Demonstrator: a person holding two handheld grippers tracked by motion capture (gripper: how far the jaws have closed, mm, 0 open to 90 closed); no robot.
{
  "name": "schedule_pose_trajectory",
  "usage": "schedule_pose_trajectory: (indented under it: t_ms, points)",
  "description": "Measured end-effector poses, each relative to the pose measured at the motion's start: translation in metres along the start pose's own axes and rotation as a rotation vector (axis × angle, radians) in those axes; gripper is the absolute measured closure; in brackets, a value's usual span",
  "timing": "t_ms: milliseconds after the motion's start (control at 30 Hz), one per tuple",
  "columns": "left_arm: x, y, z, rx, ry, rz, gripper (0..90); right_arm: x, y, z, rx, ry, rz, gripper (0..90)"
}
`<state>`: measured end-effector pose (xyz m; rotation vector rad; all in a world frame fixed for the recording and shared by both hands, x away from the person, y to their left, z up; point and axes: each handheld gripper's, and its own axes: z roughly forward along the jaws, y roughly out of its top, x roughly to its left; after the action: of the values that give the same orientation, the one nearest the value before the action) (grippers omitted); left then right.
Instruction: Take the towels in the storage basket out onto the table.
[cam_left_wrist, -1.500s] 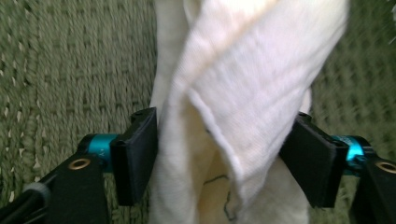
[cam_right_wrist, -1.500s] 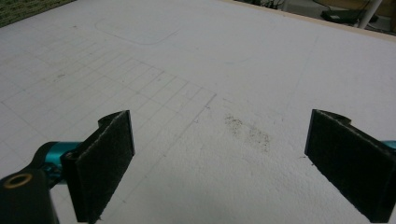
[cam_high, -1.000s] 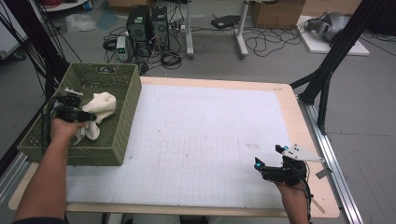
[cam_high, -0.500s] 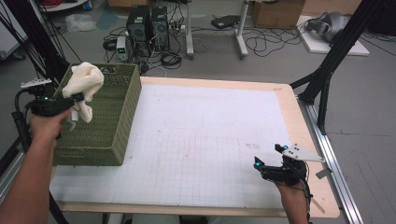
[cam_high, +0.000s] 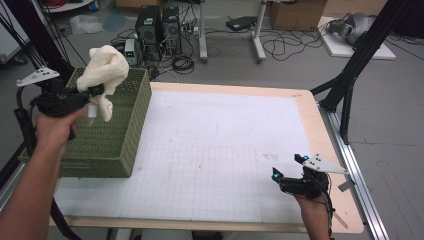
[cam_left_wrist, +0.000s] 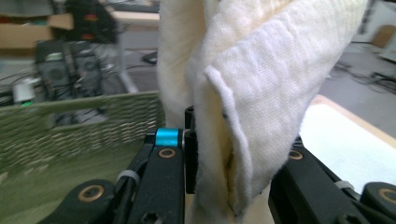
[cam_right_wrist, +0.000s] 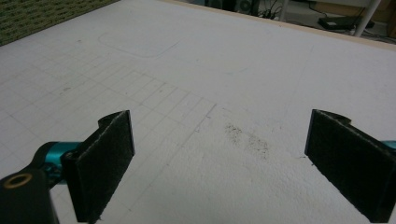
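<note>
My left gripper (cam_high: 95, 91), clamped on a cream cloth (cam_high: 102, 70), has lifted it clear of the green basket (cam_high: 107, 135) within the last second; unloading has apparently begun. My right gripper (cam_high: 289, 178) waits open, low over the counter (cam_high: 225, 150).

Cream cloth (cam_left_wrist: 261, 93) coarse-woven, matt; green basket (cam_high: 117, 130) woven; table (cam_high: 320, 125) edge pale wood.

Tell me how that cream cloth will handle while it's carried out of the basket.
Probably floppy: the cream cloth bunches above the left gripper and droops below it. Likely light, as one pinch holds it. Its trailing end may snag the green basket.
</note>
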<state>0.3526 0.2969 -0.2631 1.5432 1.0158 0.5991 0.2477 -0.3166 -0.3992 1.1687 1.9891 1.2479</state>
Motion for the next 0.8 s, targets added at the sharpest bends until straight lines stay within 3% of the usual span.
schedule_pose_trajectory:
  t_ms: [400,700,800]
  points:
    - [-0.072,-0.010,0.041,0.060,-0.224,0.081,75.2,0.001,0.000,0.000,0.005,0.000,0.004,7.4]
    - [-0.118,-0.046,0.086,0.144,-0.329,0.084,75.2,0.000,0.000,-0.001,0.003,0.003,0.001,7.4]
    - [-0.135,-0.060,0.102,0.193,-0.359,0.114,75.0,-0.002,-0.001,-0.001,0.007,0.004,0.009,7.4]
